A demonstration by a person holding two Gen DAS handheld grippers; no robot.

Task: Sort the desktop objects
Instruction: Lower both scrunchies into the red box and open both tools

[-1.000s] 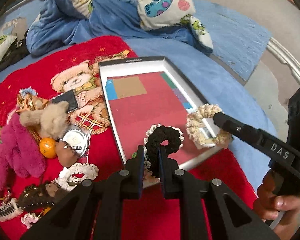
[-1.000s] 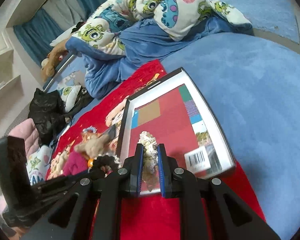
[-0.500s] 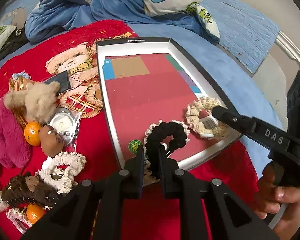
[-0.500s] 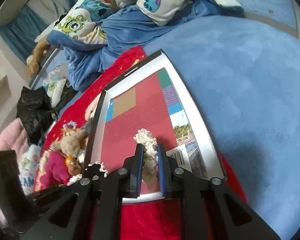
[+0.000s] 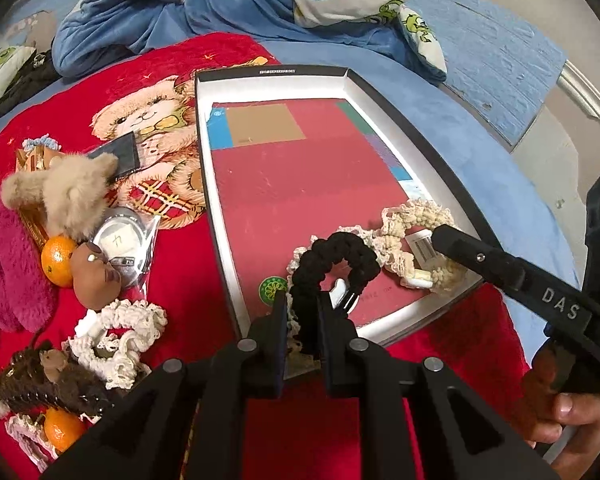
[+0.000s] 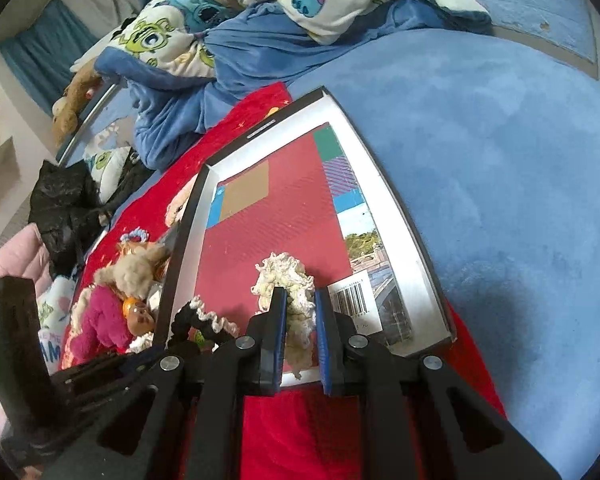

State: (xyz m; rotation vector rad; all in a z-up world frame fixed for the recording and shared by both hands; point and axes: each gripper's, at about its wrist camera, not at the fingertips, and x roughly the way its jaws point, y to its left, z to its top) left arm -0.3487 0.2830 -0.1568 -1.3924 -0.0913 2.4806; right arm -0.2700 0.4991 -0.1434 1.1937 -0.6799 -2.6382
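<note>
Left wrist view: a black scrunchie (image 5: 334, 264) with a cream lace edge is pinched between the two fingers of the left gripper (image 5: 302, 312), and its loop is held up just ahead of the tips, over the near end of a flat box (image 5: 280, 76) with white walls and a red floor. To the right of that gripper, the right gripper (image 5: 440, 236) is seen from the side, and the white letters "DAS" are printed on its black finger. A cream scrunchie (image 5: 416, 216) is gripped at its tip, low over the near right corner of the box. Right wrist view: the same cream scrunchie (image 6: 286, 280) is squeezed between the blue pads, and a white barcode label (image 6: 350, 298) is seen just right of the tips; its numbers are too small to be read. Left of the left gripper, on the red bear blanket (image 5: 148, 128), a round tin (image 5: 120, 240) marked with one dark character, an orange (image 5: 58, 260), a tan plush toy (image 5: 68, 192) and a white scrunchie (image 5: 120, 328) are laid close together.
</note>
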